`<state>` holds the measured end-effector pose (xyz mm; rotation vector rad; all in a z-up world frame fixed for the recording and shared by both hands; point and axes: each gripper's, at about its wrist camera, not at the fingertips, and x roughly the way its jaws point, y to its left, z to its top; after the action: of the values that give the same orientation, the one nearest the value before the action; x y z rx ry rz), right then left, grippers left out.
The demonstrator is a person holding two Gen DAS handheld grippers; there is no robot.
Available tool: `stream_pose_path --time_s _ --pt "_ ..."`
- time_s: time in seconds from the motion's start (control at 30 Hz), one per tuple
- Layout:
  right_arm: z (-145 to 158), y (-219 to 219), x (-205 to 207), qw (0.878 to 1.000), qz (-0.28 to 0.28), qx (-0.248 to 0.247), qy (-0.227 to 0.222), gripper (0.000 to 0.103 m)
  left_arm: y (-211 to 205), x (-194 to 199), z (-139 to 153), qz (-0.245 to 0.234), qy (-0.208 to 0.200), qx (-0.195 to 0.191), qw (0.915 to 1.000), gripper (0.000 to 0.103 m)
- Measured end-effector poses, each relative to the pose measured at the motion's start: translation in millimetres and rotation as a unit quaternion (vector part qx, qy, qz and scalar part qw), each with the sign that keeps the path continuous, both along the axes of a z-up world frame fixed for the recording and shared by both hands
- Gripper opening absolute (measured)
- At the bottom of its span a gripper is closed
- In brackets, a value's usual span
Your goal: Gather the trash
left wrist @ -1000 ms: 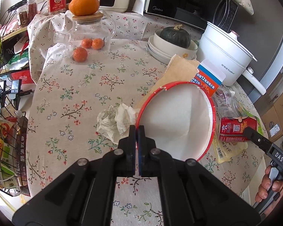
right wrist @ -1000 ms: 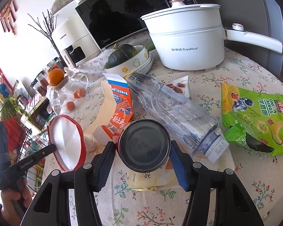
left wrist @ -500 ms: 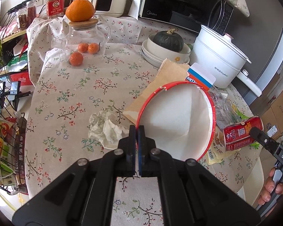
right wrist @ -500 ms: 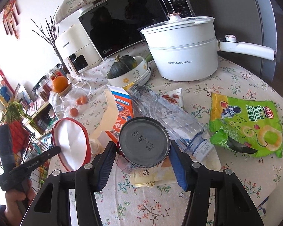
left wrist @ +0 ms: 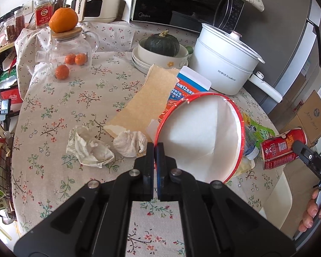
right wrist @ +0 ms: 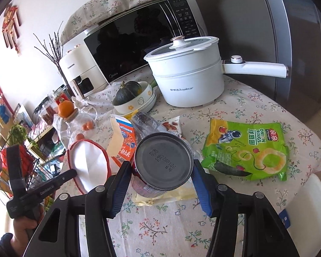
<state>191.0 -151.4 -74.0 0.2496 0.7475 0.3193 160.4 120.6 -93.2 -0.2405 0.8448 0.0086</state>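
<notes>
Left gripper (left wrist: 155,147) clamped tight on rim of red-rimmed white paper bowl (left wrist: 200,137) — bowl tipped on edge, open side toward camera, raised above floral tablecloth (left wrist: 53,111).

Right gripper (right wrist: 163,166) about half open, blue pads (right wrist: 200,184) pressed on sides of red metal drink can (right wrist: 163,160) — can on its side, grey base toward camera, lifted off table.

Two crumpled white tissues (left wrist: 89,147) lie just left of bowl. Green onion-rings snack bag (right wrist: 246,150) flat on cloth, right of can.
</notes>
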Motion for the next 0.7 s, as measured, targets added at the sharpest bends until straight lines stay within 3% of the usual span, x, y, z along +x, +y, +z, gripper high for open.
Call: stream_pose_path --time_s 0.7 --pt "20.9 -94.4 -46.3 0.997 -0.07 -0.022 -0.004 0.058 -89.3 -5.6 5.7 -0.07 -0.006 -0.015 0.9974 0.002"
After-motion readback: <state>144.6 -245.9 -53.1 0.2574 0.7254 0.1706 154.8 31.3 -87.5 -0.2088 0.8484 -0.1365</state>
